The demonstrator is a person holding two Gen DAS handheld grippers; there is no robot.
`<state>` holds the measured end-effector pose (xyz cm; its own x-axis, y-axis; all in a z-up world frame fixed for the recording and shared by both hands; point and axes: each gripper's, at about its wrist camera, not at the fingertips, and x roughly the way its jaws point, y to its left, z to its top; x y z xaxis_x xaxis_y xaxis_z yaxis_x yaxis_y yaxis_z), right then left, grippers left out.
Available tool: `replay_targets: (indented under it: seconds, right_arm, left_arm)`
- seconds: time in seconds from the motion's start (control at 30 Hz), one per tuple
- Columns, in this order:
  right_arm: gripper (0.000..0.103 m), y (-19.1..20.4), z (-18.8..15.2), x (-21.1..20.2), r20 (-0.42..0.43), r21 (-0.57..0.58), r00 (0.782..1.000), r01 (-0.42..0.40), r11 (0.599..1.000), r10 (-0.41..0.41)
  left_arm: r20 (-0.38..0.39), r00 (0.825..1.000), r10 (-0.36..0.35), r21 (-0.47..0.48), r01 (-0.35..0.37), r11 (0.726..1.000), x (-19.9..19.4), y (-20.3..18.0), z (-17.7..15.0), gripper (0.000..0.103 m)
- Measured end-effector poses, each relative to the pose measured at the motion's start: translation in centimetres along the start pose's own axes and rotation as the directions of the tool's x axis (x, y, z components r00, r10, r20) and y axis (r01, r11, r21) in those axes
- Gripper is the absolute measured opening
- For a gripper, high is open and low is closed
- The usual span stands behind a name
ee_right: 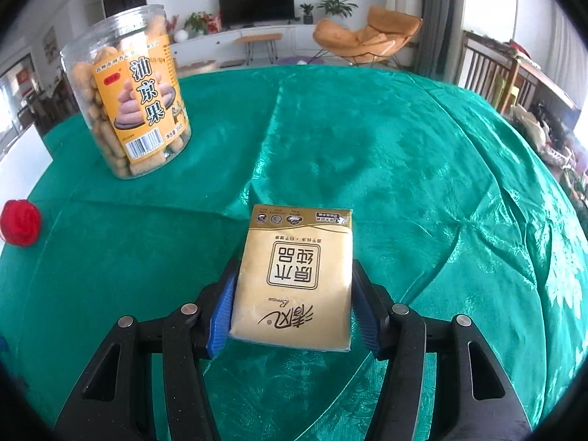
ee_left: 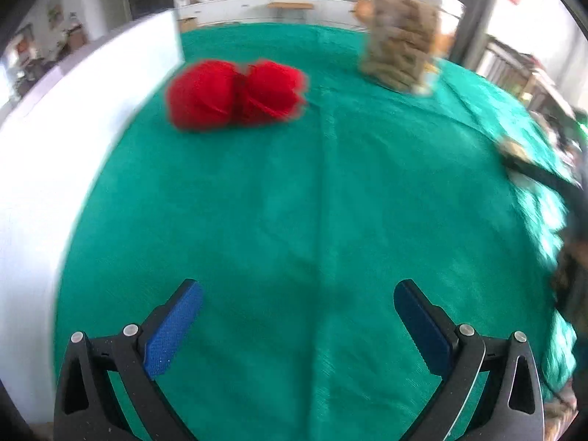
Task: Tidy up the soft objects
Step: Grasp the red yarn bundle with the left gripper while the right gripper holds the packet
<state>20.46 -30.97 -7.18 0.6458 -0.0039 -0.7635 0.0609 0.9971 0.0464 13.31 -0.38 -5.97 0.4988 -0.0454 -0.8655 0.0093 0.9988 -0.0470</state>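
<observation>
left tongs [ee_left: 297,303] & right tongs [ee_right: 292,294]: black plastic arms, blue textured pads [ee_left: 172,330], silver round screws

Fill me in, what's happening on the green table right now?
The right gripper is shut on a tan tissue pack, held just over the green tablecloth. The left gripper is open and holds nothing, aimed across the cloth toward a red fuzzy object. A clear snack jar stands upright on the cloth farther back. The left view is motion-blurred, so finer detail there is unclear.
</observation>
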Motion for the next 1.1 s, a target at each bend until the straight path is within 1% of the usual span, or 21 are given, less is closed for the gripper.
replay_targets:
  seconds: [0.03, 0.1, 0.13, 0.17, 0.2, 0.27, 0.33, 0.43, 0.5, 0.6, 0.67, 0.7, 0.73, 0.77, 0.8, 0.87, 0.93, 0.97, 1.03, 1.07, 1.1]
  right_arm:
    - [0.061, -0.1, 0.0, 0.0, 0.0, 0.001, 1.0, -0.001, 1.0, 0.001]
    - [0.061, -0.1, 0.0, 0.0, 0.0, 0.001, 1.0, -0.001, 1.0, 0.001]
    - [0.061, -0.1, 0.0, 0.0, 0.001, 0.001, 1.0, -0.002, 1.0, 0.002]
    - [0.061, -0.1, 0.0, 0.0, 0.001, 0.002, 1.0, -0.002, 1.0, 0.002]
    - [0.061, 0.0, 0.0, -0.1, 0.001, 0.003, 1.0, -0.003, 1.0, 0.003]
    - [0.061, -0.1, 0.0, 0.0, 0.002, 0.005, 1.0, -0.006, 1.0, 0.006]
    - [0.061, -0.1, 0.0, 0.0, 0.002, 0.007, 1.0, -0.008, 1.0, 0.008]
    - [0.061, -0.2, 0.0, 0.0, 0.004, 0.011, 1.0, -0.014, 1.0, 0.014]
    - [0.061, -0.3, -0.1, 0.0, 0.003, 0.009, 1.0, -0.013, 1.0, 0.013]
    - [0.061, -0.3, -0.1, 0.0, 0.003, 0.007, 1.0, -0.01, 1.0, 0.01]
    - [0.061, -0.3, -0.1, 0.0, 0.003, 0.008, 1.0, -0.011, 1.0, 0.011]
    - [0.061, -0.3, 0.0, 0.0, 0.003, 0.008, 1.0, -0.012, 1.0, 0.012]
    - [0.061, -0.3, 0.0, 0.0, 0.003, 0.008, 1.0, -0.012, 1.0, 0.012]
    - [0.061, -0.3, 0.0, 0.0, 0.004, 0.009, 1.0, -0.013, 1.0, 0.013]
    - [0.061, -0.3, 0.0, 0.0, 0.004, 0.009, 1.0, -0.014, 1.0, 0.014]
    - [0.061, -0.3, 0.0, 0.0, 0.004, 0.009, 1.0, -0.015, 1.0, 0.015]
    - [0.061, -0.3, 0.0, 0.0, 0.004, 0.01, 1.0, -0.015, 1.0, 0.015]
    - [0.061, -0.3, 0.0, 0.0, 0.004, 0.01, 1.0, -0.015, 1.0, 0.015]
    - [0.061, -0.3, 0.0, 0.0, 0.005, 0.01, 1.0, -0.016, 1.0, 0.016]
    - [0.061, -0.3, 0.0, 0.0, 0.005, 0.011, 1.0, -0.018, 1.0, 0.017]
    - [0.061, -0.3, 0.0, 0.0, 0.005, 0.011, 1.0, -0.019, 1.0, 0.019]
  left_arm:
    - [0.008, 1.0, -0.012, -0.029, 0.012, 1.0, 0.1, 0.8, 1.1, 0.102]
    - [0.023, 0.993, -0.116, -0.097, 0.118, 0.988, 0.2, 1.9, 2.7, 0.102]
    - [0.029, 0.982, -0.187, -0.118, 0.189, 0.975, 0.5, 2.2, 3.4, 0.102]
    - [0.024, 0.966, -0.256, -0.125, 0.257, 0.958, 1.0, 2.2, 4.1, 0.102]
    - [0.01, 0.953, -0.304, -0.12, 0.303, 0.945, 1.7, 2.0, 5.0, 0.102]
    - [0.002, 0.949, -0.314, -0.09, 0.313, 0.946, 2.9, 1.3, 6.5, 0.102]
    - [0.001, 0.956, -0.293, -0.044, 0.293, 0.955, 4.4, 0.4, 8.4, 0.102]
    - [0.009, 0.956, -0.294, -0.044, 0.294, 0.955, 6.6, -0.6, 11.5, 0.102]
    - [0.02, 0.953, -0.303, -0.058, 0.303, 0.951, 7.9, -1.4, 14.3, 0.102]
    - [0.055, 0.94, -0.336, -0.027, 0.337, 0.941, 7.7, -3.6, 17.0, 0.102]
    - [0.059, 0.932, -0.357, 0.015, 0.357, 0.934, 6.4, -4.9, 17.6, 0.102]
    - [0.058, 0.925, -0.376, 0.048, 0.374, 0.926, 5.3, -5.3, 17.7, 0.102]
    - [0.066, 0.922, -0.381, 0.083, 0.375, 0.923, 4.1, -5.3, 17.8, 0.102]
    - [0.078, 0.926, -0.37, 0.11, 0.361, 0.926, 3.0, -5.1, 17.9, 0.102]
    - [0.099, 0.934, -0.343, 0.142, 0.328, 0.934, 1.7, -4.4, 18.2, 0.103]
    - [0.136, 0.948, -0.286, 0.17, 0.262, 0.95, 0.0, -2.4, 19.4, 0.103]
    - [0.166, 0.965, -0.204, 0.138, 0.182, 0.974, -0.9, 0.9, 21.4, 0.103]
    - [0.168, 0.972, -0.163, 0.1, 0.148, 0.984, -1.0, 3.1, 22.2, 0.103]
    - [0.134, 0.979, -0.15, 0.061, 0.143, 0.988, -0.2, 5.5, 23.3, 0.103]
    - [0.104, 0.984, -0.147, 0.063, 0.141, 0.988, 0.4, 6.2, 23.5, 0.103]
    - [0.08, 0.988, -0.131, 0.092, 0.124, 0.988, 1.1, 6.4, 23.5, 0.103]
